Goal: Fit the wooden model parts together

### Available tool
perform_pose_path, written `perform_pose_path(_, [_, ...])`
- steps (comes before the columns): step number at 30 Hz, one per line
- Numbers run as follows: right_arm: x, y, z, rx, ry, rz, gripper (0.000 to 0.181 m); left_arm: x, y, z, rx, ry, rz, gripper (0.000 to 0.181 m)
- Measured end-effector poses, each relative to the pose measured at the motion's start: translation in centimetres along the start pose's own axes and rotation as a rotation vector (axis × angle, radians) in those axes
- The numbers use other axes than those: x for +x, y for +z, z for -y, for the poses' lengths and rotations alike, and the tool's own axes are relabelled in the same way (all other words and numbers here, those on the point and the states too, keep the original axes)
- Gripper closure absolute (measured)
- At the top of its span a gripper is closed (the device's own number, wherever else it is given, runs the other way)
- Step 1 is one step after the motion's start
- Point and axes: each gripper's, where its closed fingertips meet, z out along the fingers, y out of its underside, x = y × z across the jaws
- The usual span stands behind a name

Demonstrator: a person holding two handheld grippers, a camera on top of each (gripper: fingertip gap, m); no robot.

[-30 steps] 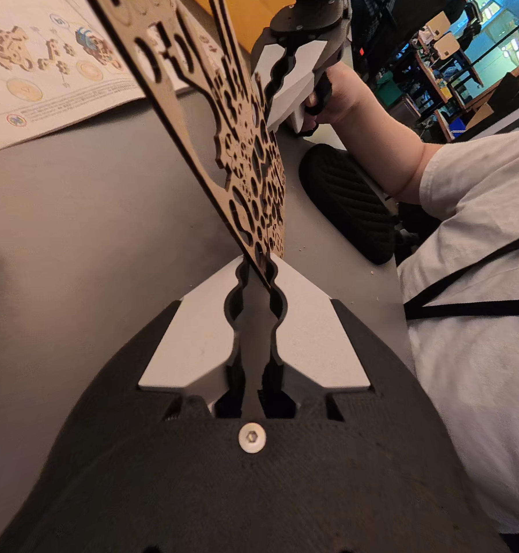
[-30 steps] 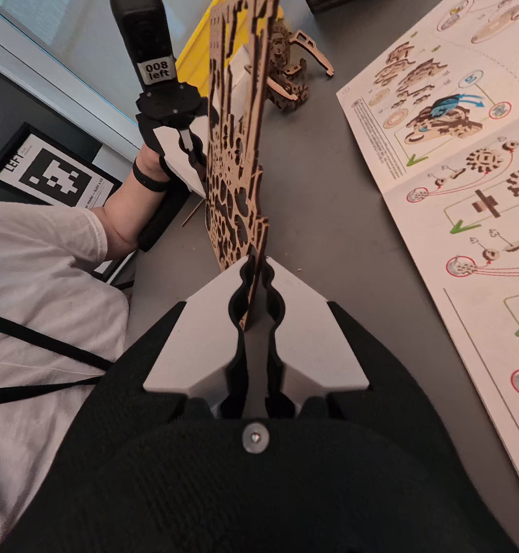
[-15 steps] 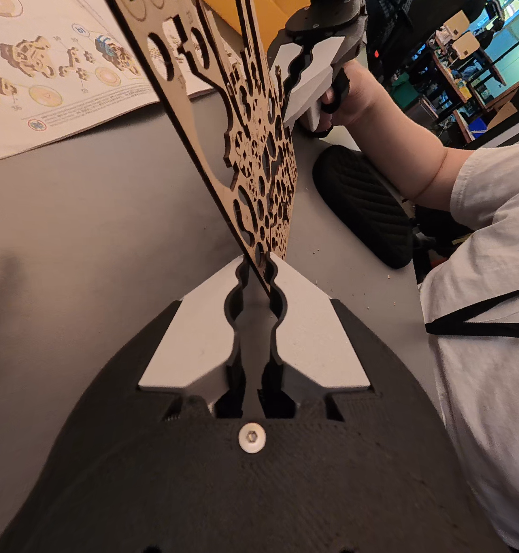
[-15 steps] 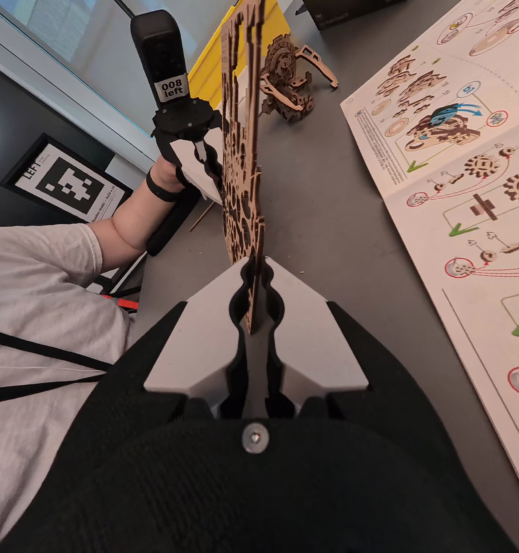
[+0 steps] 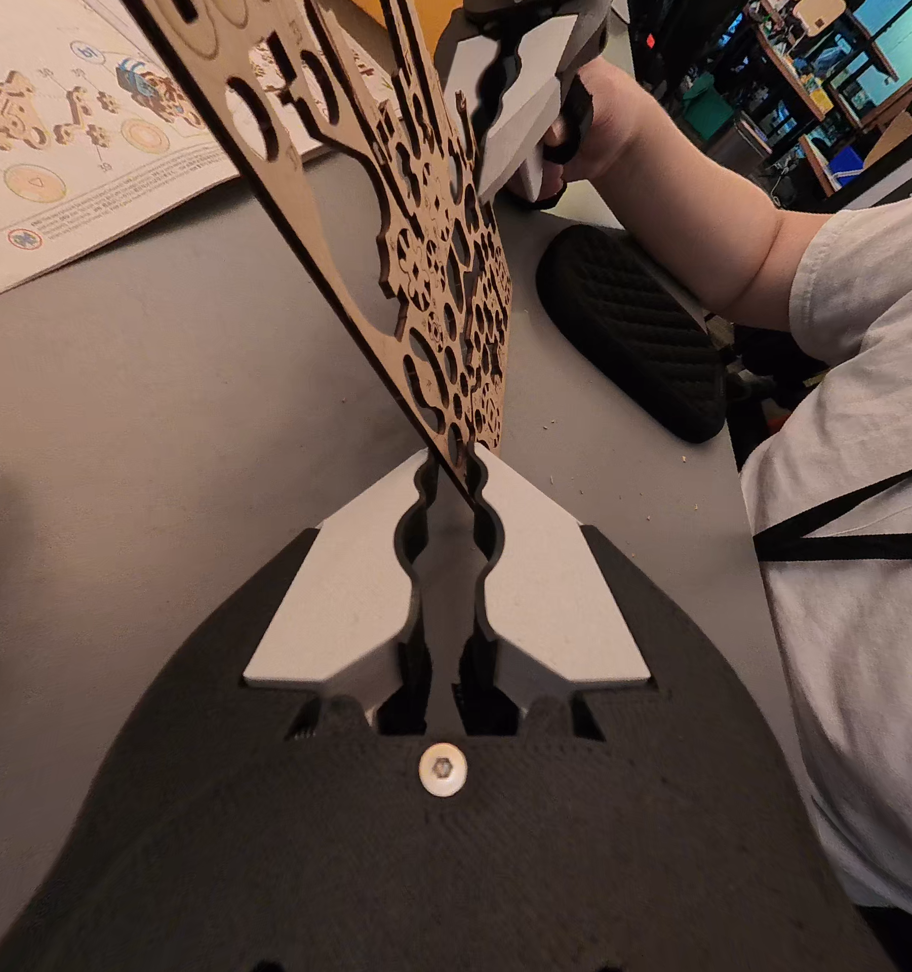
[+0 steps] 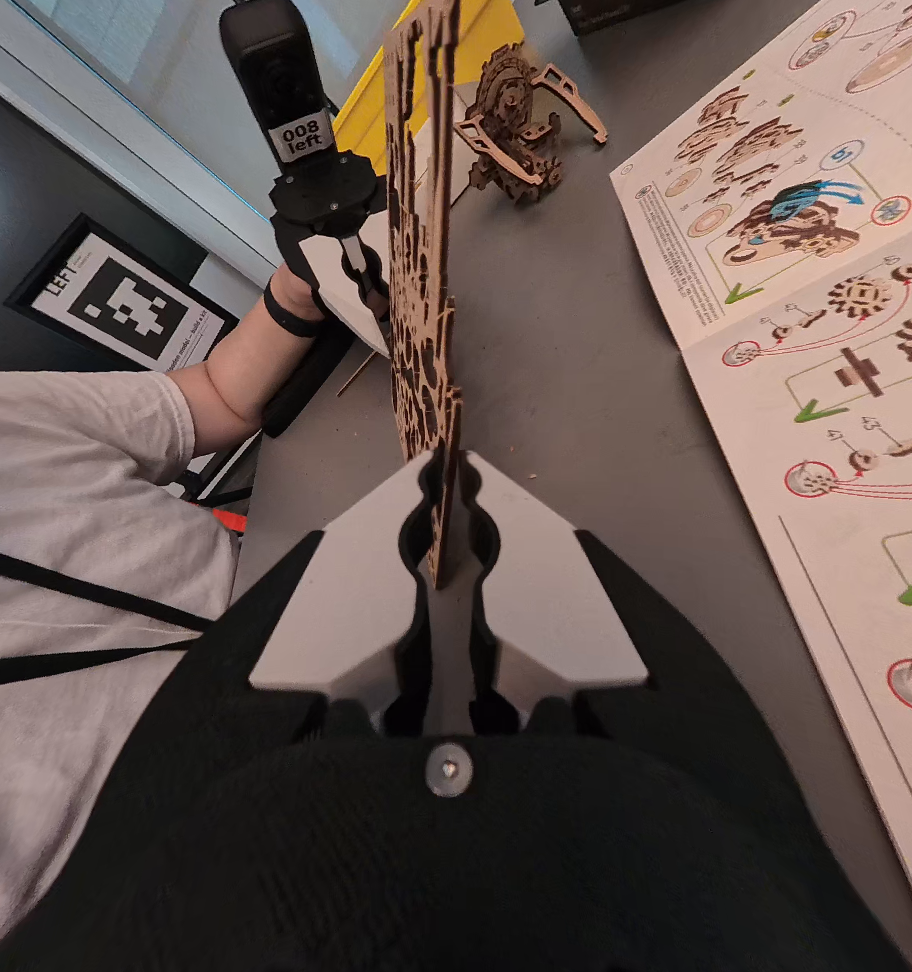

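A thin laser-cut wooden parts sheet [image 5: 369, 221] full of cut-outs is held on edge above the grey table [image 5: 154, 421]. My left gripper [image 5: 451, 457] is shut on one corner of it. My right gripper [image 6: 446, 463] is shut on the opposite corner of the same sheet [image 6: 422, 273]. Each gripper also shows in the other's view, clamped on the sheet's far edge: the right gripper in the left wrist view [image 5: 482, 152], the left gripper in the right wrist view [image 6: 385, 336]. A part-built wooden model [image 6: 517, 137] stands on the table beyond the sheet.
A paper instruction sheet [image 6: 811, 326] lies open on the table to the right; it also shows in the left wrist view [image 5: 64, 158]. A black padded rest [image 5: 632, 326] lies at the table's edge by the person's arm. A yellow object [image 6: 380, 100] sits behind the sheet. My hands' fingertips stand some 12 cm from each other. Measured from the fingertips, the part-built wooden model [image 6: 517, 137] is 15 cm or so from the left gripper and 25 cm from the right.
Both grippers have lifted and turned the wooden sheet a little while keeping hold of it; it now stands more upright and the model behind it shows more fully.
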Motion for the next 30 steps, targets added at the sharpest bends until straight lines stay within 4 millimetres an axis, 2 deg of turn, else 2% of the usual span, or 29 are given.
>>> perform_pose_path(10, [-0.2, 0.1, -0.3, -0.020, 0.005, 0.018, 0.180, 0.1, -0.1, -0.1, -0.006, 0.003, -0.006, 0.172])
perform_pose_path(15, [0.2, -0.2, -0.3, -0.024, 0.044, 0.007, 0.175, -0.1, -0.2, -0.3, -0.011, 0.007, -0.004, 0.172])
perform_pose_path(18, [0.2, -0.3, -1.5, -0.098, 0.059, 0.017, 0.170, -0.1, -0.2, -0.3, -0.010, 0.012, -0.006, 0.172])
perform_pose_path(30, [-1.0, 0.4, -3.8, -0.246, -0.036, 0.037, 0.163, -0.4, -0.6, -0.5, -0.019, 0.022, 0.008, 0.171])
